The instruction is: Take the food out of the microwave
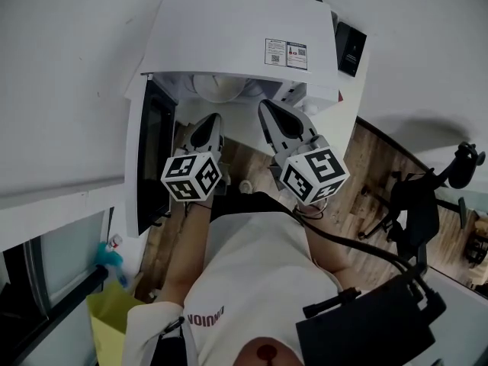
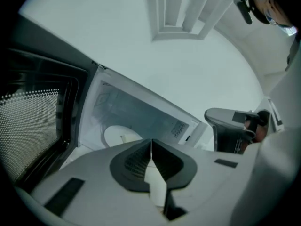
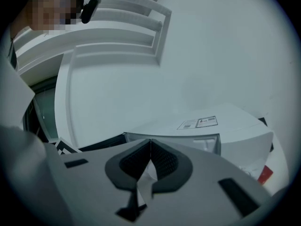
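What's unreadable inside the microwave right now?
- Plate, left gripper view: near edge hidden behind the left tool; any food too small to tell.
- Head view: microwave top covers the cavity; only a white rim shows.
- Right gripper view: cavity not in view.

Smooth white box-shaped microwave [image 1: 229,29], upper centre of head view: casing with a satin sheen. Two paper stickers [image 1: 286,53] on its top, matt. Black microwave door [image 2: 33,121], left of left gripper view: glossy frame, perforated mesh window. Inside, round white dish [image 2: 117,136]: smooth, glazed look. The left gripper [image 2: 151,142] and right gripper [image 3: 150,142]: matt grey plastic shells, dark ribbed pads [image 2: 136,161]. Brown plank floor [image 1: 374,174], right of head view: wood grain, slight sheen. White shirt [image 1: 259,273]: cloth.
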A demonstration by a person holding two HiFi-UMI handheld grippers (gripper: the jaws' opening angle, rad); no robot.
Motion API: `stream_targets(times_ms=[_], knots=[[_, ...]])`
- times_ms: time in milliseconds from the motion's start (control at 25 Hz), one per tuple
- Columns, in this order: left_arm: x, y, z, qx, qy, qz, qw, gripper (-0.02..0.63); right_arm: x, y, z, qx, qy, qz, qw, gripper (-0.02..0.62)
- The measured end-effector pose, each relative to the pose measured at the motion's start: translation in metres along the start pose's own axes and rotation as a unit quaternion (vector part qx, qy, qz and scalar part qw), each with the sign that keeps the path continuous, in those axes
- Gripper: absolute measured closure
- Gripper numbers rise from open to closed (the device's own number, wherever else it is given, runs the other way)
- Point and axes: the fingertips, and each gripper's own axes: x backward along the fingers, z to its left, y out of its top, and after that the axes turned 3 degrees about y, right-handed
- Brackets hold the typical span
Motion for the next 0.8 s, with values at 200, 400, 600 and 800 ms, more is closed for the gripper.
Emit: stream_targets(times_ms=[200,400,600,800], knots=[[-0.015,-0.011,0.016,0.019,-0.008,0.028,0.9994,0.592,-0.009,-0.006,-0.003,-0.007,-0.011,0.003,1.000,0.574],[-0.031,-0.027,0.027,0.044,-0.011,0.063,0.9970,0.592,-0.013,-0.007,-0.005,-0.013,-0.023,0.008,1.000,0.574],[-0.043,-0.038,0.036,0.053,-0.017,0.090,0.9944,0.592,-0.018,-0.012,-0.009,-0.016,-0.040,0.011,0.999,0.574],[-0.053,-0.044,0.045,0.072,-0.021,0.109,0.9913,0.591,-0.022,-0.015,-0.011,-0.016,-0.052,0.016,0.998,0.574]])
